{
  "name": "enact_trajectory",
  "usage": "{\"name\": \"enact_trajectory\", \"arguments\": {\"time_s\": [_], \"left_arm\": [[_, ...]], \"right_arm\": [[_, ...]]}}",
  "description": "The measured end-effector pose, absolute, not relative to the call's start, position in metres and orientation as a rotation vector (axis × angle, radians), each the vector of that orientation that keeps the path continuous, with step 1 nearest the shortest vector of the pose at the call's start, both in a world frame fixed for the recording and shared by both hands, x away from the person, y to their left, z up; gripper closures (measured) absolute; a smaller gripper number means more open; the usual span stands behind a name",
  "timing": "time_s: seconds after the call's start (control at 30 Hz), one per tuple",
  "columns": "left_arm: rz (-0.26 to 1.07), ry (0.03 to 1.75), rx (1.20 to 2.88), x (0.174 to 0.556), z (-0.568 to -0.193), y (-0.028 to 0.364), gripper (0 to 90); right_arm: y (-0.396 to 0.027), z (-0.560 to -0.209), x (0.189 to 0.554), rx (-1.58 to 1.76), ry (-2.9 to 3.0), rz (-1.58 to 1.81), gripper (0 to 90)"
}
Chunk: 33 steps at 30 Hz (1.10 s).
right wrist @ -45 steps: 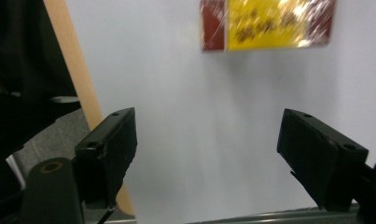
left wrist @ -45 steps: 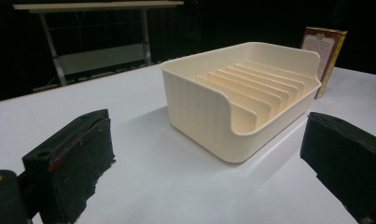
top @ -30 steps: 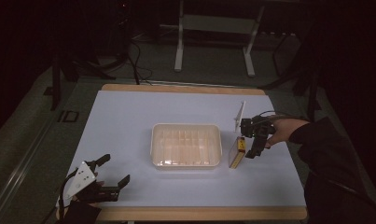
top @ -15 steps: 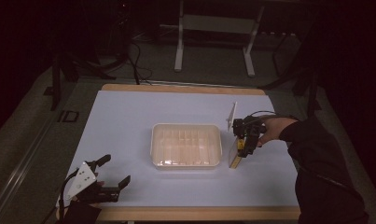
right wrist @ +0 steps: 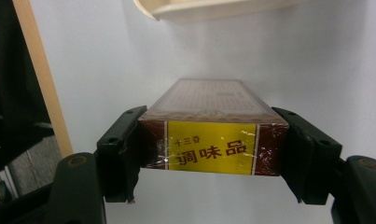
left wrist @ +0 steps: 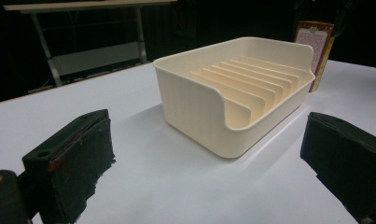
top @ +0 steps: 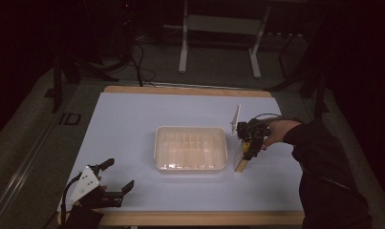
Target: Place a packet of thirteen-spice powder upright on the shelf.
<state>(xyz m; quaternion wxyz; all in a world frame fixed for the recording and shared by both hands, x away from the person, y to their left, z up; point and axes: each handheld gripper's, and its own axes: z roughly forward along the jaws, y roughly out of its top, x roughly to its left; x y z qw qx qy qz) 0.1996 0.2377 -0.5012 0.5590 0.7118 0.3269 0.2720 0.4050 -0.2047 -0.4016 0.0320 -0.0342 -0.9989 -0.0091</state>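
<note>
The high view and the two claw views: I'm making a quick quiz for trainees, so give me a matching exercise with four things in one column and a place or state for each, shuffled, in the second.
Things:
1. box
2. tray
3. left claw
4. right claw

Places or states:
A. open, with nothing between its pads, at the near left of the table
B. cream, with ribs inside, in the middle of the table
C. shut on a box just right of the tray
D. brown with a yellow label, clamped between two black pads

Pairs: 1-D, 2-B, 3-A, 4-C
</note>
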Motion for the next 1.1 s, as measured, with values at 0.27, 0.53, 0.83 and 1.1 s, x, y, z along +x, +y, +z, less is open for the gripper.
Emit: {"name": "enact_trajectory", "arguments": {"time_s": [0.27, 0.53, 0.83, 1.1], "left_arm": [[0.639, 0.77, 1.676, 0.199, -0.501, 0.238, 2.7], [0.633, 0.769, 1.678, 0.2, -0.501, 0.237, 2.7], [0.628, 0.764, 1.679, 0.2, -0.501, 0.236, 2.7], [0.621, 0.763, 1.674, 0.199, -0.501, 0.236, 2.7]], "right_arm": [[-0.207, -0.394, 0.401, -0.056, -3.066, -0.019, 31.4], [-0.208, -0.38, 0.396, -0.02, -3.061, -0.028, 31.5], [-0.207, -0.361, 0.393, -0.019, -3.072, -0.021, 31.5], [-0.204, -0.34, 0.389, -0.01, -3.087, -0.018, 31.6]]}}
